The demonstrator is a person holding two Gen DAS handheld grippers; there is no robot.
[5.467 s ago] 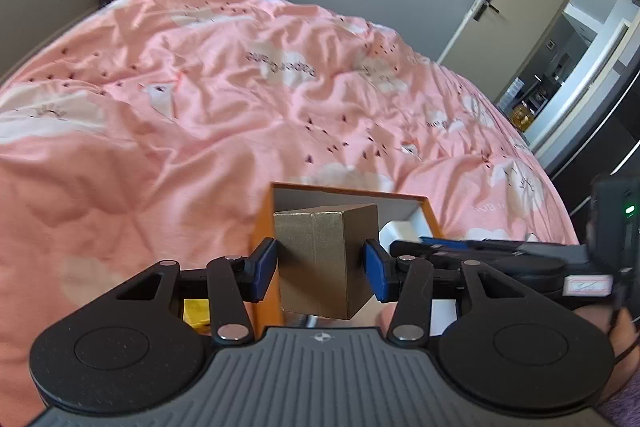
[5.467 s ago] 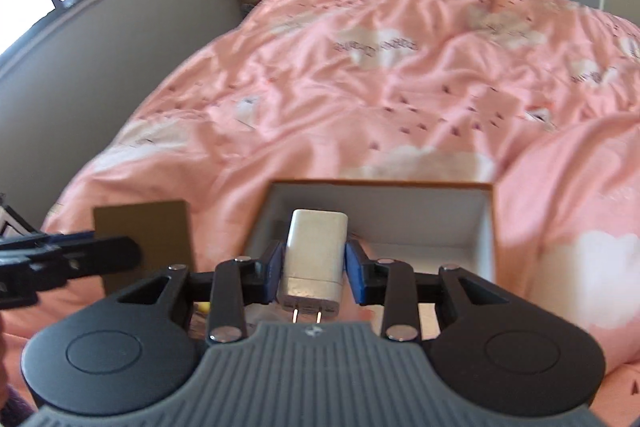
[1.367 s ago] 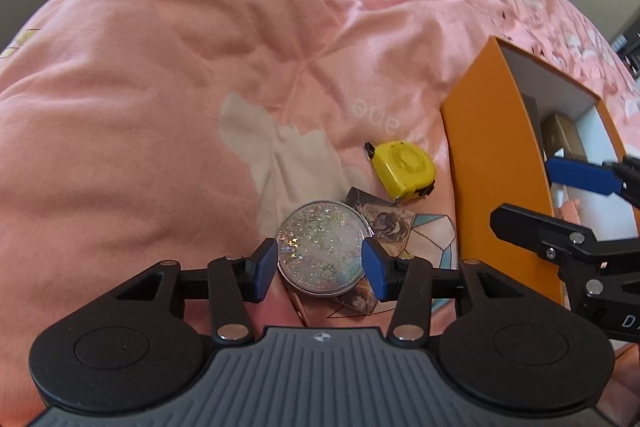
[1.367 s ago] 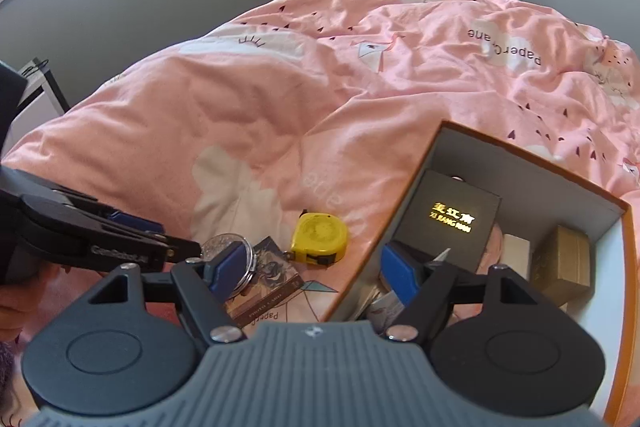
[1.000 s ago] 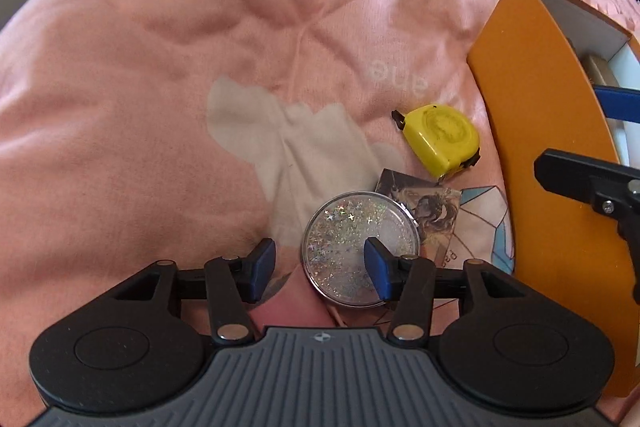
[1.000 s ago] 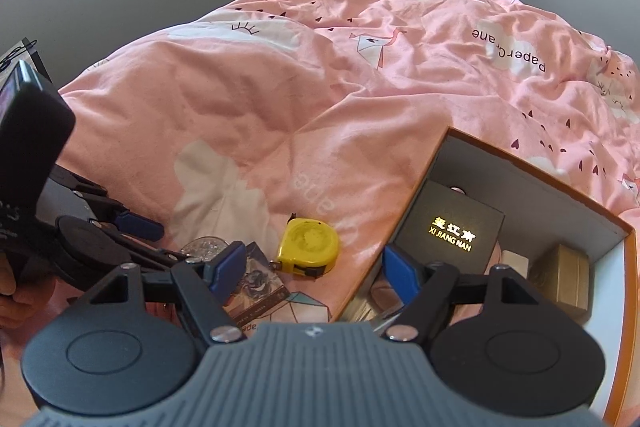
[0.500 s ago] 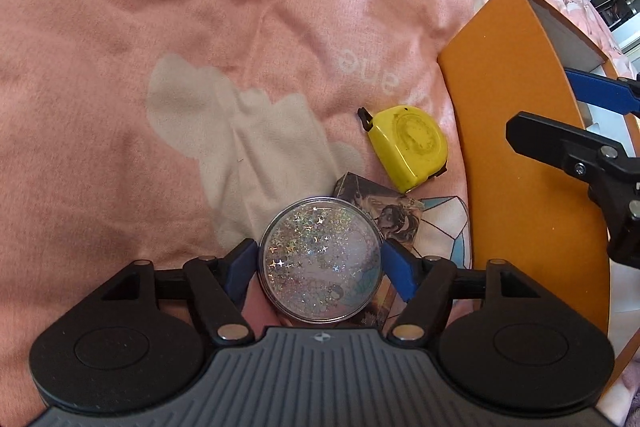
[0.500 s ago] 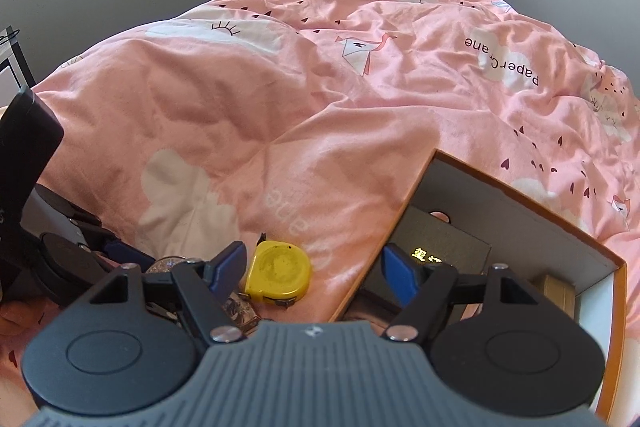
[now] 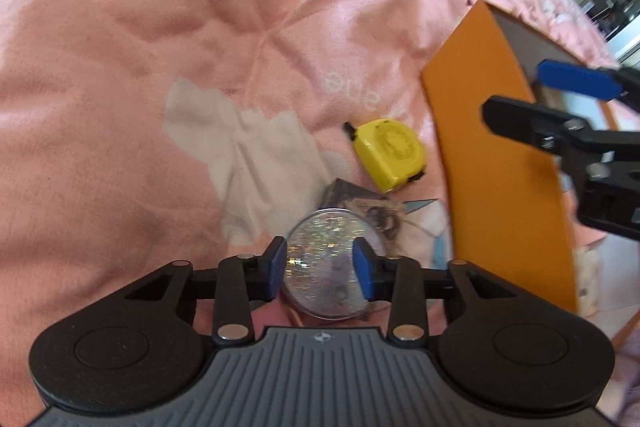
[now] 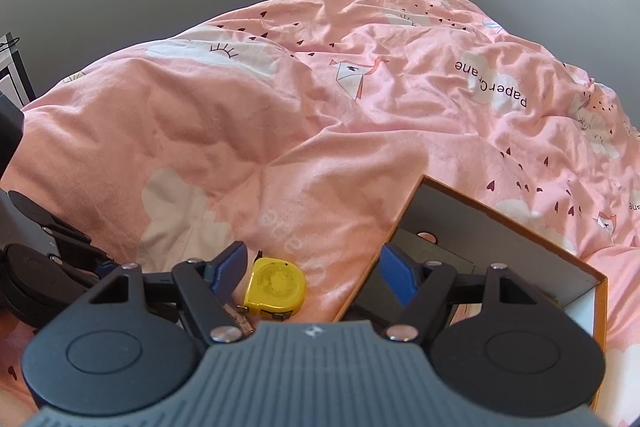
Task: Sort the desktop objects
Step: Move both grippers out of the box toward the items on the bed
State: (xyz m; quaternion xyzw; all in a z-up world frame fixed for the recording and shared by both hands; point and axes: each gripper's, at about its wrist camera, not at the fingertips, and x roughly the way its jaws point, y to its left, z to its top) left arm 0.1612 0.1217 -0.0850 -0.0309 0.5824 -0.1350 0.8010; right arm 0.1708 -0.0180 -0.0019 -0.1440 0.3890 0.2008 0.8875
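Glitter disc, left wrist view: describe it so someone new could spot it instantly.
Find the orange box on the pink bedspread; just left of it lies a yellow tape measure. Nearer the camera, the glitter disc lies partly over a picture card, between the left gripper fingers. It alone is round, clear and sparkly.

A round clear glitter-filled disc (image 9: 326, 267) is speckled silver. A yellow tape measure (image 9: 387, 151) and an orange cardboard box (image 9: 496, 163) are seen on pink bedding printed with white clouds (image 10: 280, 131).

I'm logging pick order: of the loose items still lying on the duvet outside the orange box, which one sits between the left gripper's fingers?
The round glittery disc, framed by the left gripper. The yellow tape measure and the printed card lie beyond its fingertips.
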